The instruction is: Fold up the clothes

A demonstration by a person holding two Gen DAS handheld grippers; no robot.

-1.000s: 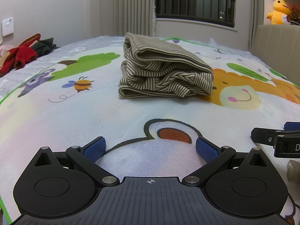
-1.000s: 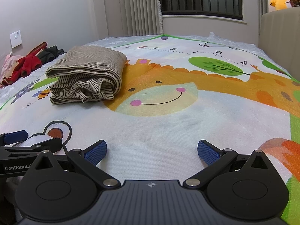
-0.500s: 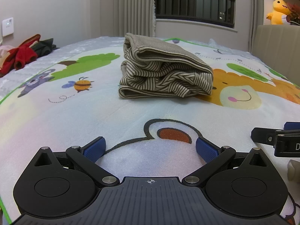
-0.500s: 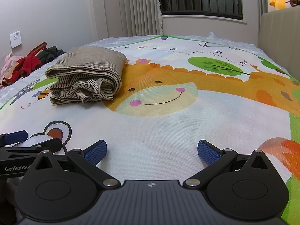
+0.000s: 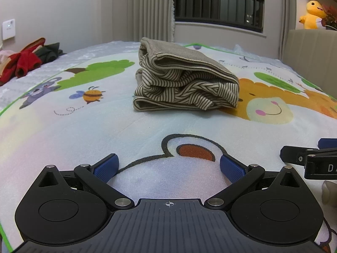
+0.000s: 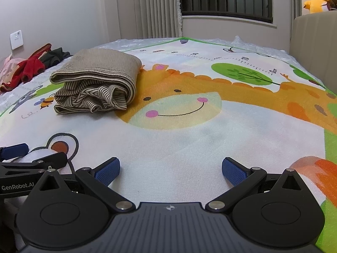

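Striped beige-and-brown knit garment (image 5: 185, 84), already folded into a thick bundle, lies at centre frame on the cartoon-printed play mat (image 5: 84, 130), well apart from both tools. The left gripper (image 5: 168, 165) and right gripper (image 6: 171, 168) sit low with jaws spread, holding nothing. That fold looks finished; I'd guess the next move means fetching from the red and dark clothes heap (image 5: 27, 61) at far left.

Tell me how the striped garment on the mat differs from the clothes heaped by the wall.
The striped garment is folded into a neat stack; the heaped clothes lie crumpled and loose. The striped garment is beige with dark stripes; the heap is red, dark and pink. The striped one sits on the cartoon mat, the heap off it. Neither is touched by a hand-held gripper.
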